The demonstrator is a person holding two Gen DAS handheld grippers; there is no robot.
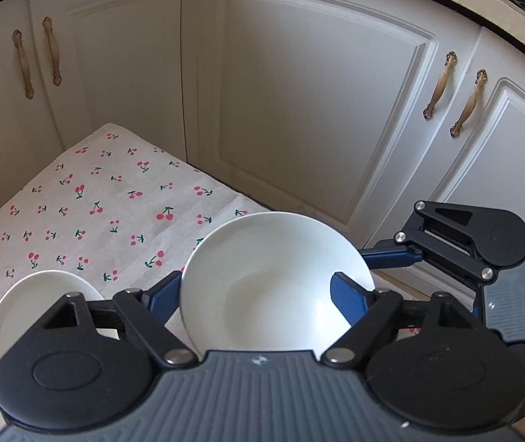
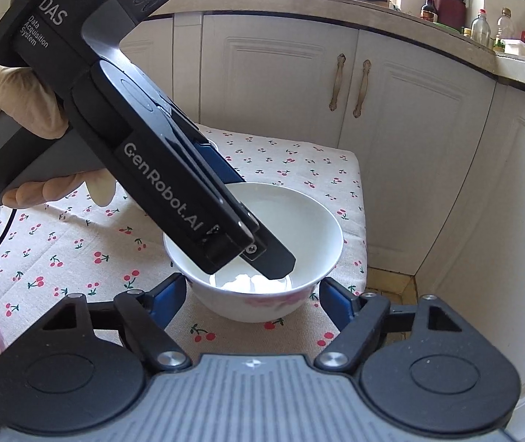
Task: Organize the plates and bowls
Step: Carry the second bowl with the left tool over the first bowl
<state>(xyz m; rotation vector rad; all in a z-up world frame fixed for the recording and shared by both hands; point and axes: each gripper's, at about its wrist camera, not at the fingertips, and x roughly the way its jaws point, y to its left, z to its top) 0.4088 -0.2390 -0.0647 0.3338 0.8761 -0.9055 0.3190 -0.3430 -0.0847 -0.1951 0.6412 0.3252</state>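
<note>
A white bowl (image 2: 258,254) stands upright, mouth up, near the corner of the cherry-print cloth (image 1: 89,199) covering the counter. It is straddled by both grippers from different sides. The left gripper (image 1: 257,293) has its blue fingers against the rim on either side; the right gripper (image 2: 253,293) brackets the bowl low, contact uncertain. Being round, the bowl shows no long axis. A smaller white dish (image 1: 37,305) lies just beside the left jaws.
</note>
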